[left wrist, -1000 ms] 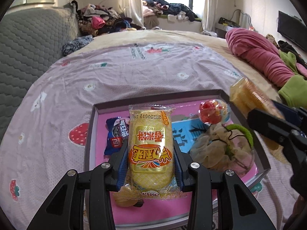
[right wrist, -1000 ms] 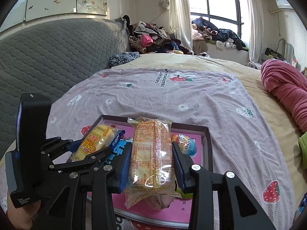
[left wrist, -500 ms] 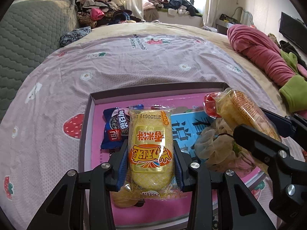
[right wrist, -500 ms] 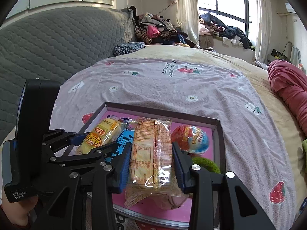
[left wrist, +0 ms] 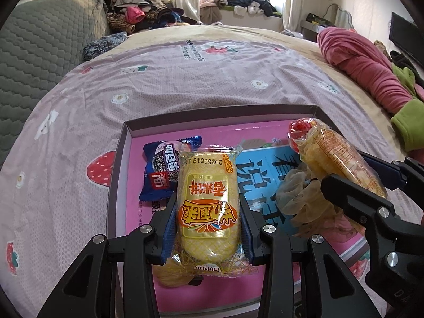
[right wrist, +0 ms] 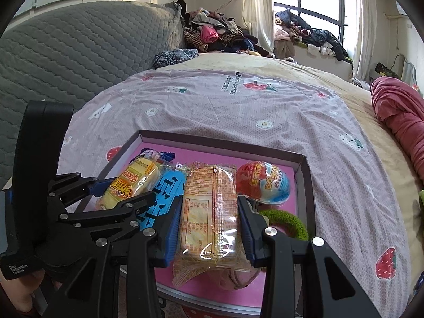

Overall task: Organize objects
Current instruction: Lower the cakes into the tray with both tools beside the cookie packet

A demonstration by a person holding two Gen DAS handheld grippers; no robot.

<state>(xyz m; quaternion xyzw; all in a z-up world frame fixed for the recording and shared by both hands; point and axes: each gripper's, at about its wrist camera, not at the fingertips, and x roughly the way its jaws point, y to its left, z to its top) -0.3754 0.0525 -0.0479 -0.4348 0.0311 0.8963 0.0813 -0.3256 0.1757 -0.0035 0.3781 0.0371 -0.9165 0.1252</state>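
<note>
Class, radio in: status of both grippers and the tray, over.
Left gripper shut on yellow rice cake. Right gripper shut on cracker pack. Both over tray; toy egg, scrunchie below.

I'm in a home bedroom, bed (right wrist: 238, 111) under me, padded headboard (right wrist: 79, 53) at ten o'clock, clothes pile (right wrist: 212, 34) at twelve, curtained window (right wrist: 312, 8) at one.

l grip (left wrist: 208, 209) clamped, tilted down | r grip (right wrist: 209, 212) clamped, tilted down, just beside l

Black angular left gripper (left wrist: 208, 220), blue ribbed pads, silver screws, matching right gripper (right wrist: 209, 224), white-lettered black housing
</note>
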